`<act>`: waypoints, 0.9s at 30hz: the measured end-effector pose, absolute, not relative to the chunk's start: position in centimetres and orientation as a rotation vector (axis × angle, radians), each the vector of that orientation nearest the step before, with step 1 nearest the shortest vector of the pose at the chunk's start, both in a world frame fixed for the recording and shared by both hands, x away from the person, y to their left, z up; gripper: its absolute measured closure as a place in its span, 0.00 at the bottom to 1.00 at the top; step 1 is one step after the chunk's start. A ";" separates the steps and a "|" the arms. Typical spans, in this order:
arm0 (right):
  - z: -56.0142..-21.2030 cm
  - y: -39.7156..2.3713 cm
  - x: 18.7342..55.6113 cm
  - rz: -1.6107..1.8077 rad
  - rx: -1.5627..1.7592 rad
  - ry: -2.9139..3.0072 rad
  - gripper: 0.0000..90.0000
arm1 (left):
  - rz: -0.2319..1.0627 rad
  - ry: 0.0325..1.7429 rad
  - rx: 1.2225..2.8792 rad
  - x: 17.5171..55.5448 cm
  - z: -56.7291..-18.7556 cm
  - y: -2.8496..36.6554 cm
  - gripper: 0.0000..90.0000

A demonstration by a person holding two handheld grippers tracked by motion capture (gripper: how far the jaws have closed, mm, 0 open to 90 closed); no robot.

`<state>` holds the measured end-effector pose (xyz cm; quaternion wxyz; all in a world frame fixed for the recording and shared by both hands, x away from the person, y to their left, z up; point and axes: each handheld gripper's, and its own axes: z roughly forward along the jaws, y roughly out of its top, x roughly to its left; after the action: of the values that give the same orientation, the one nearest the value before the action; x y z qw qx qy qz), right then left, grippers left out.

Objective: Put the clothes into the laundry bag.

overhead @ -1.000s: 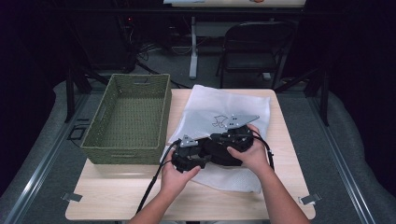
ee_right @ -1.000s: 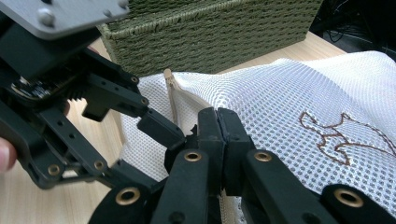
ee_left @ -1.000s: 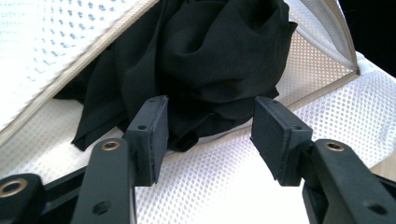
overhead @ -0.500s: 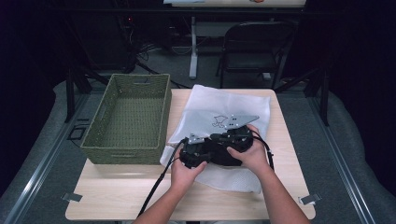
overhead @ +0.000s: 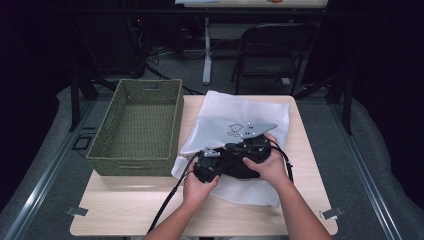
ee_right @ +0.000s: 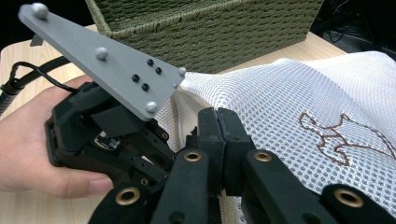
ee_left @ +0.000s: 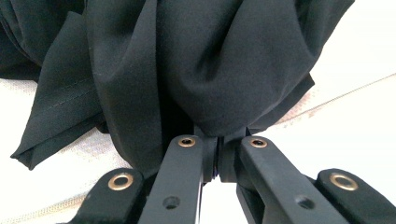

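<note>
**Both grippers closed over the mesh bag, the left one on dark cloth**

The wooden worktop (overhead: pixel 305 150) carries a green woven basket (overhead: pixel 137 125) along its left edge. Beside it a white mesh bag (overhead: pixel 250 112) with a small embroidered figure lies from the far edge toward the near right corner. A bundle of black cloth (ee_left: pixel 196 60) rests on the bag's near part. The left gripper (ee_left: pixel 217 156) has just been closing, and its jaws now pinch a fold of that cloth at its lower edge. The right gripper (ee_right: pixel 219 140) sits just beside it above the mesh, jaws pressed together; whether they catch anything cannot be told.
</note>
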<state>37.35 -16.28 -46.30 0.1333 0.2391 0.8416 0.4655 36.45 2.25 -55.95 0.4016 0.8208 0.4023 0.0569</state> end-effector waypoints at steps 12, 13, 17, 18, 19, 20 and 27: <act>-46.0 -16.3 37.2 1.354 0.683 2.440 0.99 | 0.215 1.101 2.024 39.2 -56.3 2.0 0.99; -46.0 -16.3 37.2 1.354 0.684 2.440 0.99 | 0.227 1.101 2.021 39.3 -56.3 2.0 0.99; -46.0 -16.4 37.1 1.357 0.686 2.442 0.99 | 0.251 1.128 1.992 39.9 -56.1 2.3 0.99; -46.0 -16.4 37.1 1.358 0.684 2.443 0.99 | 0.256 1.133 1.985 40.0 -56.0 2.4 0.99; -46.0 -16.4 37.1 1.358 0.682 2.444 0.99 | 0.266 1.142 1.968 40.2 -55.9 2.4 0.99; -46.0 -16.3 37.2 1.356 0.681 2.445 0.99 | 0.273 1.139 1.963 40.2 -55.8 2.6 0.99; -46.1 -16.2 37.2 1.350 0.679 2.451 0.99 | 0.275 1.162 1.922 40.7 -55.8 2.8 0.99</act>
<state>37.16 -16.24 -46.07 0.1309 0.2338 0.8439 0.4647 40.75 2.76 -55.75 0.4257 0.7686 0.4647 0.1098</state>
